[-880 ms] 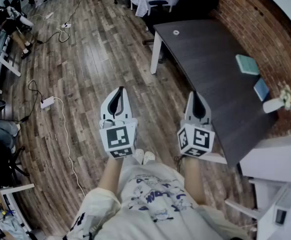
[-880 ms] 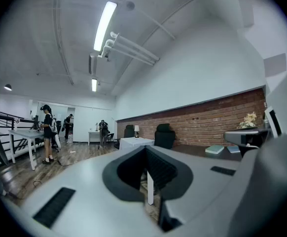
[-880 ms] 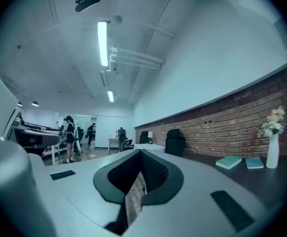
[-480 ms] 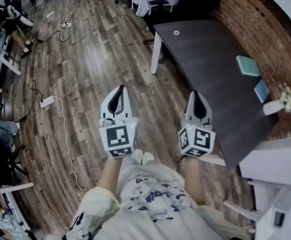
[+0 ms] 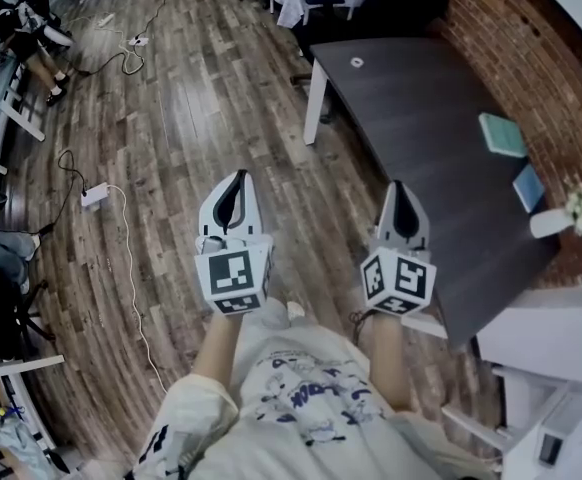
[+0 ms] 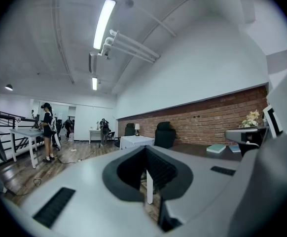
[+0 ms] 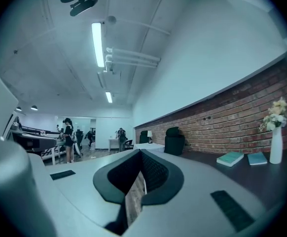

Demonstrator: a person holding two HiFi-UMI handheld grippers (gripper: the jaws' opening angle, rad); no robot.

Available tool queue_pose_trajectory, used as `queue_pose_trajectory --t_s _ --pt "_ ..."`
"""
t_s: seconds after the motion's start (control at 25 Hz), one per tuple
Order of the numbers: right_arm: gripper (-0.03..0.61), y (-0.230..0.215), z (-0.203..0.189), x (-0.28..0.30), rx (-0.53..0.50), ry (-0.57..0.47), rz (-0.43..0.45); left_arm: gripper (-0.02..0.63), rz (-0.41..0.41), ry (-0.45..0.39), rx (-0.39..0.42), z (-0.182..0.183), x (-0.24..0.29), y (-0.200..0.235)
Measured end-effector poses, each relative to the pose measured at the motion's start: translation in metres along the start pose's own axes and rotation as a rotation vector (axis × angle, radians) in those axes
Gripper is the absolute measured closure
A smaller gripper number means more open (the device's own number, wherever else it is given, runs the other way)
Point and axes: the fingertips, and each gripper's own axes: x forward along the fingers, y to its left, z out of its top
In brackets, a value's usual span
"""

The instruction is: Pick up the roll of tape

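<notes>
The 2 grippers, left gripper (image 5: 236, 180) and right gripper (image 5: 398, 188), are held side by side, each with its jaws pressed together on nothing. The roll of tape (image 5: 357, 62) lies at the dark table's (image 5: 421, 158) far end - well ahead of the right gripper, apart from both.

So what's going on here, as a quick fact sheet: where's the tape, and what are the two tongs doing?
Setting: person standing on wooden floor beside a dark table
Roll of tape: small white ring at the table's far end, lying untouched
Left tongs: closed, empty, held over the floor
Right tongs: closed, empty, beside the table's long edge
Also on table: teal book, blue book, vase of flowers
Stage: pickup not begun; both tongs far from the tape
</notes>
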Motion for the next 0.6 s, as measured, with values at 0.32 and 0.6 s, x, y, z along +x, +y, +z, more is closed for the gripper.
queue_pose_trajectory --t_s 0.32,0.6 --pt "0.577 0.01 -0.002 -0.004 -0.015 0.015 0.022 0.612 0.012 0.026 -0.005 -0.007 -0.007 0.004" --pt "0.575 0.01 -0.008 -0.026 -0.021 0.08 0.053 0.612 0.025 0.086 -0.04 -0.02 -0.032 -0.007"
